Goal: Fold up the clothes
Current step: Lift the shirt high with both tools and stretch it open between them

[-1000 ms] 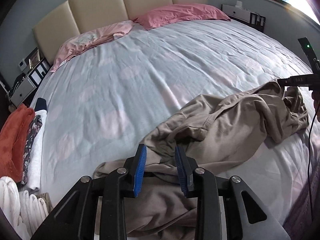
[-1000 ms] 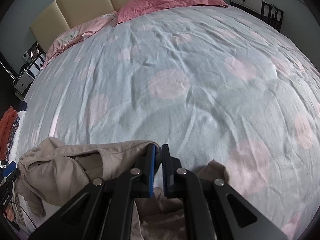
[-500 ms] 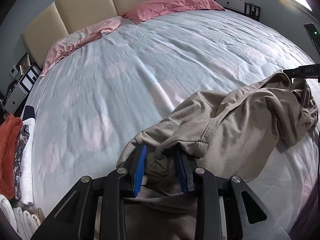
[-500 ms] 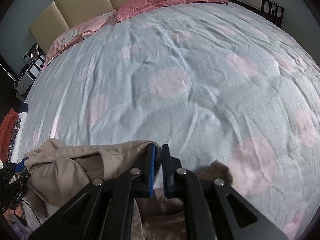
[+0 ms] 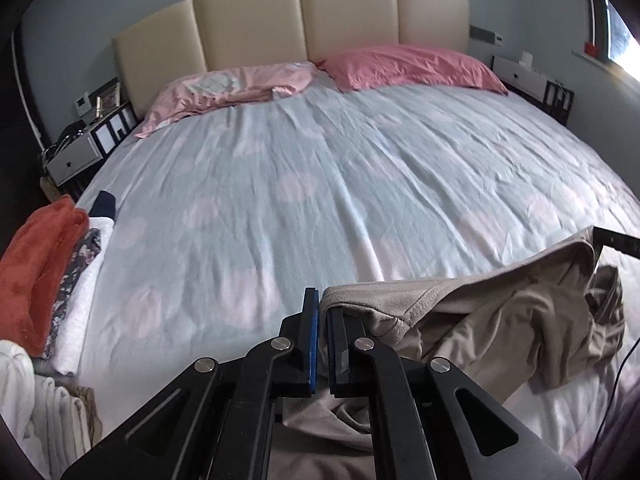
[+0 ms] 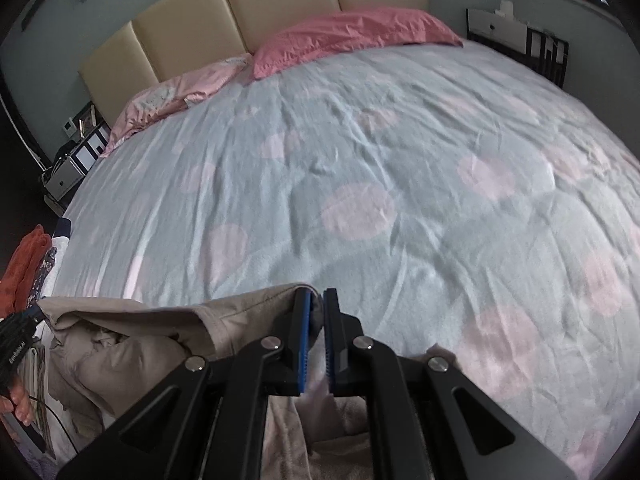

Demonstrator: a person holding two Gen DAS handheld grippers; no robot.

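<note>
Left tongs [image 5: 323,304] clamped on the hemmed edge of a beige garment [image 5: 500,328], blue pads pressed nearly together with the cloth pinched at the tips. Right tongs [image 6: 316,300] likewise clamped on another part of the same garment [image 6: 132,344], a dark fold caught between the pads. Garment lifted at both gripped points, stretched between them, the rest sagging crumpled onto the near edge of the bed [image 5: 340,184]. Bed covered in a pale blue sheet with faint pink dots, wrinkled. Two pink pillows [image 5: 408,66] at the far end against a cream headboard [image 5: 300,20]. At the left edge of the bed, a stack of folded clothes [image 5: 44,276]: orange, patterned, white. Nightstands [image 5: 80,152] on either side of the headboard. In the right view, at the lower left, fingertips [image 6: 18,408] beside the other tool's body.
</note>
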